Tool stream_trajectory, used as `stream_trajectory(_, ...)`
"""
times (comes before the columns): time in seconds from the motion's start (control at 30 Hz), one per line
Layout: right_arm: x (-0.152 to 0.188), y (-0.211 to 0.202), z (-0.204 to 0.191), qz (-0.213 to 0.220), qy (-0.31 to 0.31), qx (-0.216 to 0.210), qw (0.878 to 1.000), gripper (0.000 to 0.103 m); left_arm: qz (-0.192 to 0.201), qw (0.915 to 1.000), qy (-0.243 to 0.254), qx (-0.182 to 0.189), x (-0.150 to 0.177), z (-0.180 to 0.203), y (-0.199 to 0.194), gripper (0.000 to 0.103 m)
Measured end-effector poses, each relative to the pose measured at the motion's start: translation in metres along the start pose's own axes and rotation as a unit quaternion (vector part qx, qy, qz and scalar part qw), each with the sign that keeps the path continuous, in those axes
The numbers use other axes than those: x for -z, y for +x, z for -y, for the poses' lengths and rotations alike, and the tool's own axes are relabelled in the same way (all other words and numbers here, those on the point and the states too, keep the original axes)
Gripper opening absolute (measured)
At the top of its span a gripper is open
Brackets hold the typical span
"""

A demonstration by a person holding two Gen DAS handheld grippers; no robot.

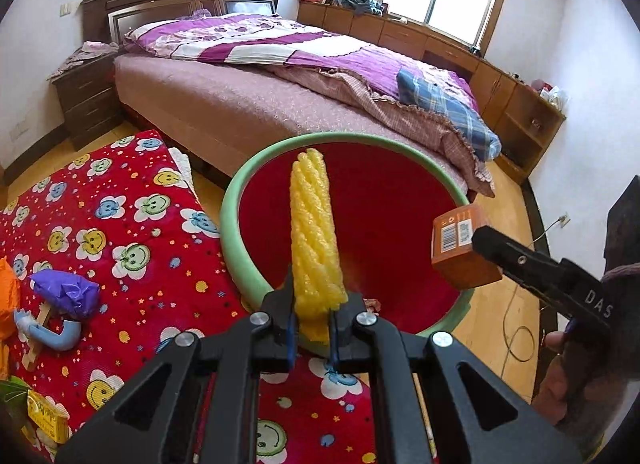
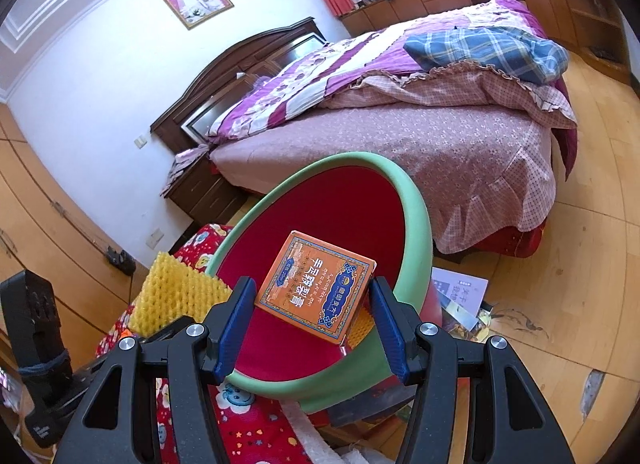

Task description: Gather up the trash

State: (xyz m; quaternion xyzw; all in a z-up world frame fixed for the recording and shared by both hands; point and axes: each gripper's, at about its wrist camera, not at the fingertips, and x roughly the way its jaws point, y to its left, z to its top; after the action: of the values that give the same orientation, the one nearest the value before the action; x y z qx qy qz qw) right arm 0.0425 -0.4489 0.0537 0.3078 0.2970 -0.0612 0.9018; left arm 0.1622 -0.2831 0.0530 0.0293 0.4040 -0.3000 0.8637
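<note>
A round bin with a green rim and a red inside stands at the corner of a red patterned mat; the bin's rim also shows in the right wrist view. My left gripper is shut on a yellow foam net sleeve and holds it upright over the bin's near edge. My right gripper holds an orange carton between its blue pads over the bin's mouth. The carton and a right finger also show in the left wrist view. The foam sleeve shows at the left of the right wrist view.
On the mat lie a crumpled purple bag, a blue toy piece, an orange item and a small yellow box. A bed stands behind the bin. Papers lie on the wooden floor, a cable to the right.
</note>
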Motion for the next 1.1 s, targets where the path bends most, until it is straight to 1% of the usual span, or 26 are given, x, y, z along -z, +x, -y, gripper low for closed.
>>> stream_trajectory(0.03,0.0,0.001,0.001,-0.001,0.001,0.001,1.0,0.06,-0.005,1.0,-0.001,0.0,0.001,0.0,0.002,0.011)
stream_trajectory(0.07,0.0,0.001,0.001,-0.001,0.002,0.001,1.0,0.06,-0.009,1.0,-0.003,0.0,0.001,0.0,0.003,0.014)
stream_trajectory(0.1,0.0,0.002,0.001,-0.002,0.004,0.001,1.0,0.06,-0.014,0.9999,-0.006,0.001,0.001,-0.001,0.005,0.022)
stream_trajectory(0.17,0.0,0.004,0.003,-0.005,0.007,0.0,1.0,0.06,-0.018,0.9998,-0.012,0.002,0.002,-0.002,0.007,0.032)
stream_trajectory(0.23,0.0,0.007,0.004,-0.007,0.007,-0.001,1.0,0.06,-0.018,0.9997,-0.015,0.003,0.003,-0.003,0.006,0.035)
stream_trajectory(0.3,-0.001,0.009,0.004,-0.008,0.006,0.0,1.0,0.06,-0.017,0.9997,-0.016,0.001,0.004,-0.003,0.004,0.042)
stream_trajectory(0.37,-0.001,0.012,0.004,-0.01,0.004,0.0,1.0,0.06,-0.013,0.9997,-0.018,0.0,0.005,-0.004,0.001,0.046)
stream_trajectory(0.5,-0.003,0.017,0.002,-0.011,-0.005,-0.001,1.0,0.062,-0.004,0.9998,-0.021,-0.004,0.005,-0.007,-0.007,0.049)
stream_trajectory(0.67,-0.002,0.021,-0.005,-0.014,-0.012,-0.003,1.0,0.064,0.0,0.9994,-0.035,-0.009,0.009,-0.016,-0.02,0.05)
stream_trajectory(0.73,-0.001,0.02,-0.009,-0.012,-0.015,0.0,1.0,0.072,0.003,0.999,-0.044,-0.009,0.011,-0.022,-0.027,0.05)
stream_trajectory(1.1,0.002,0.002,-0.03,0.001,-0.032,-0.004,0.999,0.073,0.026,0.9966,-0.074,-0.024,0.022,-0.046,-0.068,0.052)
